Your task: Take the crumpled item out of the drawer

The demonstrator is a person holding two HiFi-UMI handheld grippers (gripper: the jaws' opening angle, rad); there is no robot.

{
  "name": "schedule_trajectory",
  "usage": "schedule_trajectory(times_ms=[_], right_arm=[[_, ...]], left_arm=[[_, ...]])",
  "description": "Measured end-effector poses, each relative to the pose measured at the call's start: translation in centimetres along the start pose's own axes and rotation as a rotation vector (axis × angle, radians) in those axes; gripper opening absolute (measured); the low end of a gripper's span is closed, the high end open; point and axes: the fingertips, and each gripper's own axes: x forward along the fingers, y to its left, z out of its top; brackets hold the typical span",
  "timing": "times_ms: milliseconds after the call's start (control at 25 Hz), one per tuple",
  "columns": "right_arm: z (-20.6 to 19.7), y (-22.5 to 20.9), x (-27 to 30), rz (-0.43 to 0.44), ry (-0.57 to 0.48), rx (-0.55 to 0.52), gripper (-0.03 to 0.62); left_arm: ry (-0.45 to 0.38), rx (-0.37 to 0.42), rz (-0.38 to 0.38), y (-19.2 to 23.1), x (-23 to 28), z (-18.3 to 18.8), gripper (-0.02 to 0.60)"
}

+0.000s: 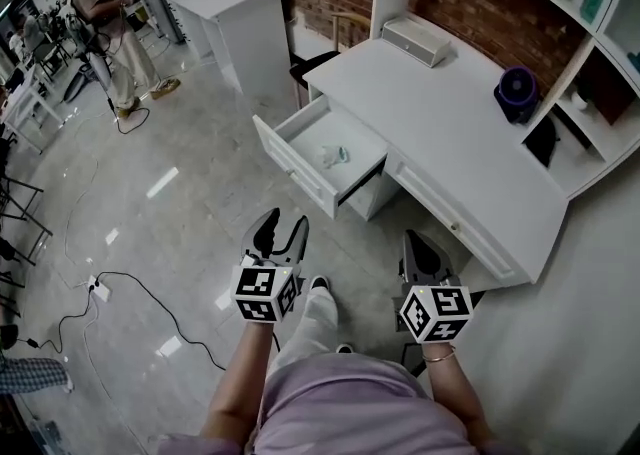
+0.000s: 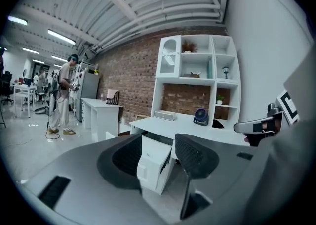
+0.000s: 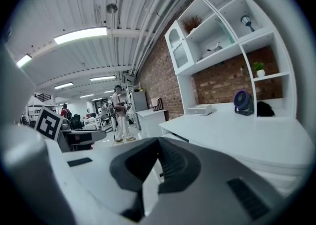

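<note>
The white drawer (image 1: pixel 292 161) of the desk (image 1: pixel 470 143) stands pulled open. A small pale crumpled item (image 1: pixel 335 154) lies on its bottom. My left gripper (image 1: pixel 283 231) hovers over the floor in front of the drawer, short of its front panel, and is open with nothing between its fingers. In the left gripper view the open drawer (image 2: pixel 156 163) shows through the gap of the left gripper (image 2: pixel 158 156). My right gripper (image 1: pixel 421 249) hangs before the desk's right part, shut and empty. In the right gripper view the right gripper (image 3: pixel 157 146) has its jaw tips together.
On the desk stand a purple fan (image 1: pixel 517 95) and a white box (image 1: pixel 417 40). A chair (image 1: pixel 316 64) sits behind the drawer. A second white desk (image 1: pixel 236 5) and a person (image 1: pixel 106 28) stand far left. Cables (image 1: pixel 120 286) cross the floor. White shelves (image 1: pixel 590 33) rise at right.
</note>
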Motion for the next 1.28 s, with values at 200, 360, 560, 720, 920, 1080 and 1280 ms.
schedule_trajectory(times_ms=[200, 360, 560, 720, 920, 1080, 1280], right_arm=[[2.4, -0.4, 5.0, -0.023, -0.008, -0.001, 0.002], [4.2, -1.0, 8.5, -0.058, -0.023, 0.005, 0.002], [5.5, -1.4, 12.4, -0.086, -0.025, 0.012, 0.002], [6.0, -1.3, 14.9, -0.112, -0.024, 0.019, 0.002], [6.4, -1.3, 16.8, -0.134, -0.016, 0.024, 0.002], [6.5, -2.1, 17.8, -0.147, -0.012, 0.038, 0.002], [6.9, -4.0, 19.3, -0.174, -0.022, 0.061, 0.002]], left_arm=[[0.01, -0.008, -0.014, 3.5, 5.0, 1.6, 0.209], [0.02, -0.01, -0.032, 5.8, 8.6, 2.8, 0.216], [0.024, -0.004, -0.056, 8.4, 12.6, 4.2, 0.216], [0.025, 0.003, -0.076, 10.3, 15.1, 4.8, 0.217], [0.044, 0.023, -0.105, 11.6, 17.9, 5.3, 0.218], [0.074, 0.06, -0.131, 11.8, 20.4, 5.4, 0.219], [0.138, 0.115, -0.179, 11.6, 23.9, 4.1, 0.221]])
